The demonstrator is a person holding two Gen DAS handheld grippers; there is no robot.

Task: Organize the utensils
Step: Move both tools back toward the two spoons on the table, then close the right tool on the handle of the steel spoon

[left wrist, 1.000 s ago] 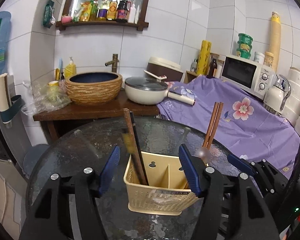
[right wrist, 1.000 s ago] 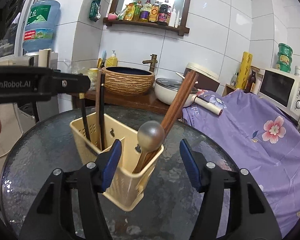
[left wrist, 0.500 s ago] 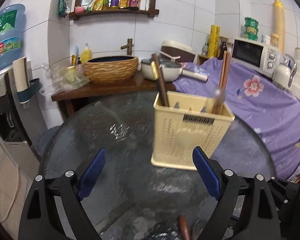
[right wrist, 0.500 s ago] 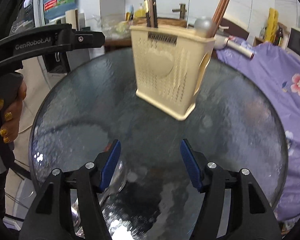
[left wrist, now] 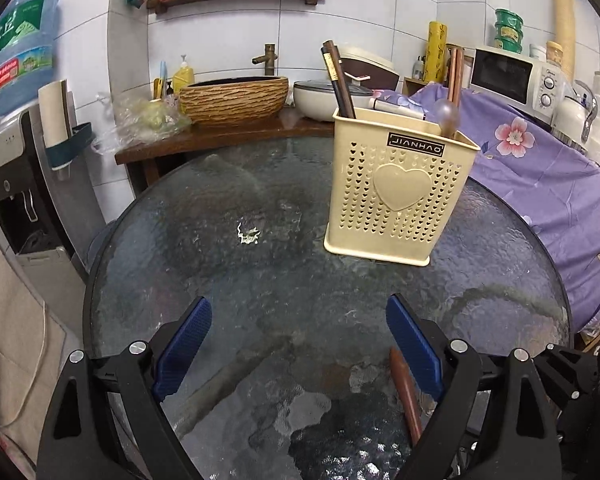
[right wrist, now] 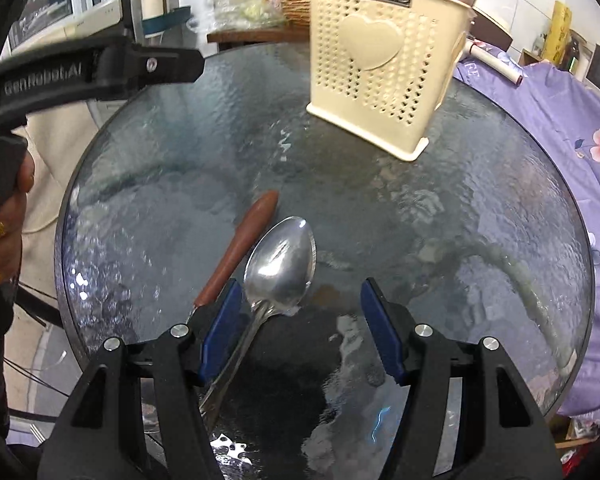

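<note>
On the round glass table (right wrist: 480, 208), the left gripper (left wrist: 298, 354) has just spread, empty. The brown-handled utensil (right wrist: 240, 246) and steel spoon (right wrist: 282, 260) lie near the spread, empty right gripper (right wrist: 302, 320). Next: pinch the spoon for the cream perforated holder (right wrist: 374, 68).

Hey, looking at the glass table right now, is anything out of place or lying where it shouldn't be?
Yes. A metal spoon and a brown-handled utensil lie loose on the glass table, outside the cream holder.
</note>
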